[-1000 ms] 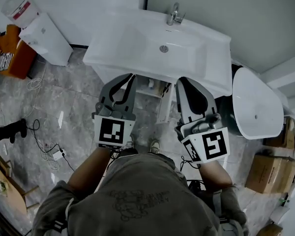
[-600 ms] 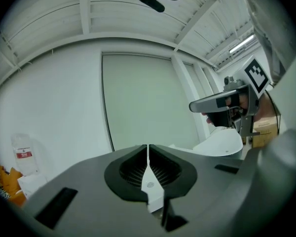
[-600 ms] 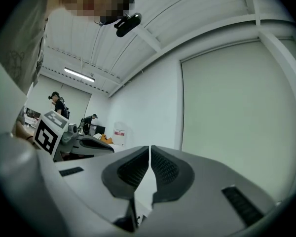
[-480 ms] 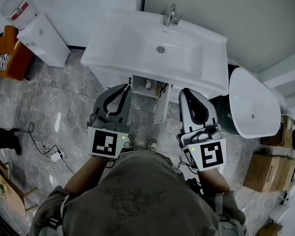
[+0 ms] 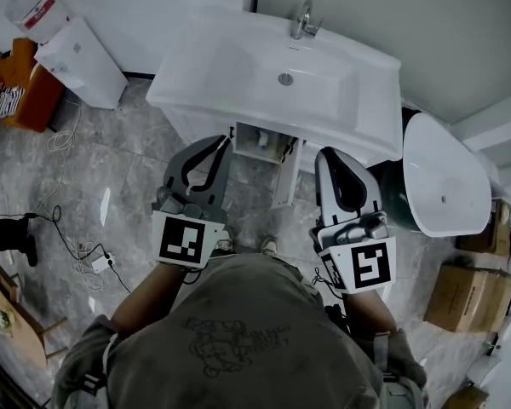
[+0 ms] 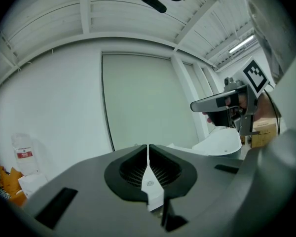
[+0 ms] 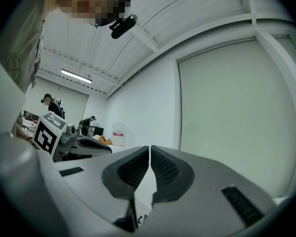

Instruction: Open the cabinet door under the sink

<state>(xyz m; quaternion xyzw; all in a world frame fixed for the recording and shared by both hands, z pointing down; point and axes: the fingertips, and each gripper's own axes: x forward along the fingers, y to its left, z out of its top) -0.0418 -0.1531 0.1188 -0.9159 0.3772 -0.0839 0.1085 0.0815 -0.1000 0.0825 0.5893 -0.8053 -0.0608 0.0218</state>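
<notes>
In the head view the white sink (image 5: 238,71) with its chrome tap (image 5: 303,20) sits over a white cabinet. The cabinet door (image 5: 286,175) stands swung out edge-on toward me, and the opening (image 5: 260,143) beside it shows small items inside. My left gripper (image 5: 221,143) is held level just left of the opening, shut and empty. My right gripper (image 5: 328,154) hangs to the right of the door, also shut with nothing in it. In the left gripper view the left gripper (image 6: 148,148) shows its jaws pressed together; so does the right gripper (image 7: 150,150) in the right gripper view.
A white oval basin (image 5: 443,181) stands at the right. A white box (image 5: 81,62) and a bucket (image 5: 34,11) are at the back left. Cables and a power strip (image 5: 94,267) lie on the grey tile floor. Cardboard boxes (image 5: 464,301) sit at the lower right.
Both grippers have drawn back a little from the sink front toward my body. The cabinet door stands out as before, and both stay shut.
</notes>
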